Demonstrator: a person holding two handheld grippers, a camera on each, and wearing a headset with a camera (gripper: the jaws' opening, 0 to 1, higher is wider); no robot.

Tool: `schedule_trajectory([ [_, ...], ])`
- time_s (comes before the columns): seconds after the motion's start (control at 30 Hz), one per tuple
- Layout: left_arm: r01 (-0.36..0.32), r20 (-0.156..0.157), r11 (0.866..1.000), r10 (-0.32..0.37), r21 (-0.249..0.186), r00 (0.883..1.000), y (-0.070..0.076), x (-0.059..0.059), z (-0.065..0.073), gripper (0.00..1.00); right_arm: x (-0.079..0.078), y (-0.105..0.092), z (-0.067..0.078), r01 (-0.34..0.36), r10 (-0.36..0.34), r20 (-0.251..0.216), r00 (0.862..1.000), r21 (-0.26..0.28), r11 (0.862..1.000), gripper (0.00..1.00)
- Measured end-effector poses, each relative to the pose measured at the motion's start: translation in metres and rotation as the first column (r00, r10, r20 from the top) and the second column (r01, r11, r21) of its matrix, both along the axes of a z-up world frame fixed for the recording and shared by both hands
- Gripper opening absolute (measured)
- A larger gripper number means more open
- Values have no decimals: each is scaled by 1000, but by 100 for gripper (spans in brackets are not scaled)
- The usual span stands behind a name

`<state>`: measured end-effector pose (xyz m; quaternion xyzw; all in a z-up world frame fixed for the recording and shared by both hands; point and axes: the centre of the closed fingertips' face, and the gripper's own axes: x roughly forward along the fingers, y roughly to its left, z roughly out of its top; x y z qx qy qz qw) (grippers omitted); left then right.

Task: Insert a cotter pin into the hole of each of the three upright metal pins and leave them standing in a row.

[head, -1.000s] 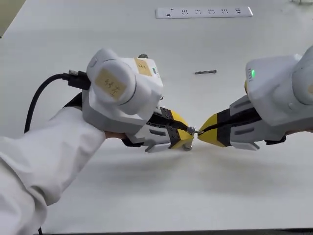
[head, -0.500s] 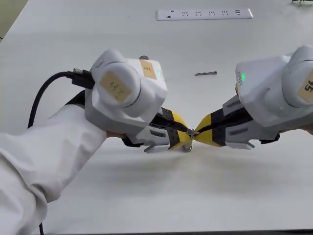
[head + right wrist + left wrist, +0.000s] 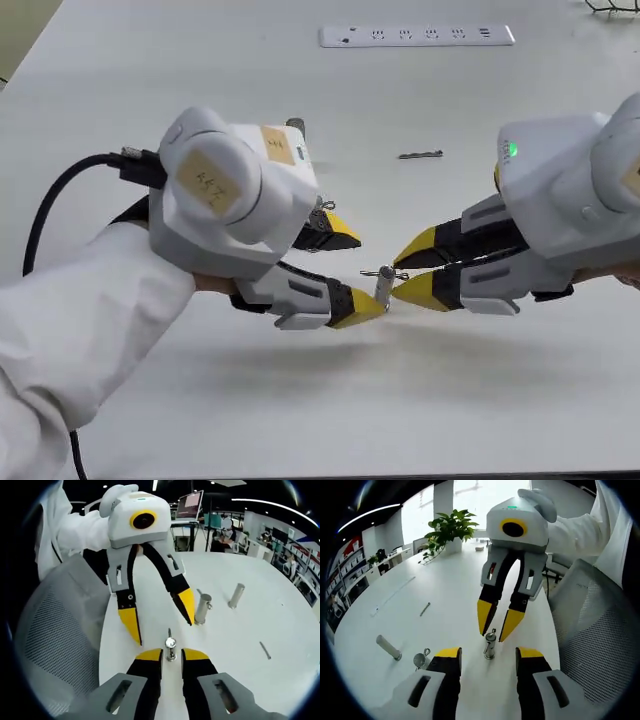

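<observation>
Hidden, cut off, or too fine to read

In the head view the casing of the left hand-held gripper (image 3: 365,272) covers the desk (image 3: 300,400) behind it, and what looks like the top of one metal pin (image 3: 295,125) just peeks over it. The right hand-held gripper (image 3: 396,277) is cut off by the right edge. The thin piece (image 3: 420,154) lying farther back is too small to name. In the right gripper view the foot of the near pin (image 3: 171,646) is hidden between the jaws.
</observation>
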<state>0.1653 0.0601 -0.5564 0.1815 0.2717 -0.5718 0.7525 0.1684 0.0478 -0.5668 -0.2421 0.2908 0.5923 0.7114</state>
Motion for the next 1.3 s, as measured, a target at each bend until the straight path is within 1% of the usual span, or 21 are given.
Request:
schedule_trajectory([
  [0.03, -2, -8, 1000, 2, -21, 1000, 0, -3, 2, 49, 0, 1, 0, 4, -4, -2, 1000, 1, 1000, 10],
  [0.07, 4, -5, 999, -4, -46, 1000, 0, -7, 4, 58, 0, 1, -1, 7, -7, -3, 1000, 1, 1000, 10],
  [0.1, -2, -10, 999, 2, -50, 1000, 2, -9, 4, 63, 0, 2, -1, 7, -7, -3, 1000, 1, 1000, 10],
  [0.13, -15, -25, 998, 13, -55, 1000, 4, -13, 4, 68, -2, 4, -1, 8, -8, -2, 1000, 1, 1000, 10],
  [0.23, -22, -35, 998, 20, -62, 999, 9, -20, 2, 73, -2, 6, -3, 13, -13, -9, 1000, 5, 1000, 10],
  [0.27, -32, -43, 997, 29, -70, 999, 12, -23, 1, 73, -3, 7, -2, 17, -17, -10, 1000, 8, 1000, 10],
  [0.37, -69, -49, 993, 65, -99, 997, 16, -28, 3, 75, -4, 10, -4, 38, -38, -19, 999, 8, 999, 9],
  [0.4, -83, -60, 991, 77, -102, 995, 18, -29, 2, 79, -5, 10, -5, 48, -48, -25, 999, 4, 999, 8],
  [0.43, -86, -62, 991, 80, -104, 995, 20, -31, 2, 83, -4, 10, -5, 53, -53, -25, 998, 5, 999, 8],
  [0.47, -87, -64, 991, 80, -103, 995, 21, -33, 0, 86, -4, 10, -5, 58, -57, -25, 998, 6, 998, 7],
  [0.57, -100, -77, 990, 92, -104, 993, 25, -38, -2, 87, -2, 12, -5, 79, -78, -33, 996, 20, 997, 7],
  [0.63, -101, -75, 988, 92, -114, 993, 24, -41, -1, 88, 0, 14, -3, 110, -108, -41, 993, 43, 993, 7],
  [0.73, -97, -86, 989, 88, -108, 992, 24, -49, -4, 89, 0, 13, -2, 118, -116, -43, 992, 47, 992, 5],
  [0.83, -109, -89, 989, 100, -102, 991, 27, -50, -5, 89, 2, 13, -3, 126, -124, -44, 991, 47, 991, 5],
  [0.93, -138, -99, 984, 127, -115, 987, 30, -49, -4, 89, 2, 12, -2, 128, -127, -39, 991, 46, 991, 5],
  [1.0, -154, -100, 981, 142, -119, 985, 34, -49, -3, 89, 3, 12, -1, 119, -118, -27, 993, 42, 992, 4],
  [1.07, -171, -105, 978, 159, -121, 982, 37, -47, -3, 90, 3, 11, -1, 105, -104, -29, 994, 35, 994, 4],
  [1.13, -183, -103, 976, 170, -122, 980, 40, -45, -2, 90, 8, 10, 0, 94, -94, 1, 996, 35, 995, 4],
  [1.2, -197, -106, 971, 184, -132, 977, 43, -43, 0, 90, 13, 8, 3, 87, -87, 1, 996, 37, 996, 4],
  [1.27, -205, -96, 968, 193, -146, 977, 44, -42, 4, 90, 19, 7, 7, 76, -77, 11, 997, 49, 996, 4],
  [1.3, -209, -98, 966, 196, -151, 976, 44, -41, 5, 90, 23, 5, 7, 71, -72, 16, 997, 50, 996, 4],
])
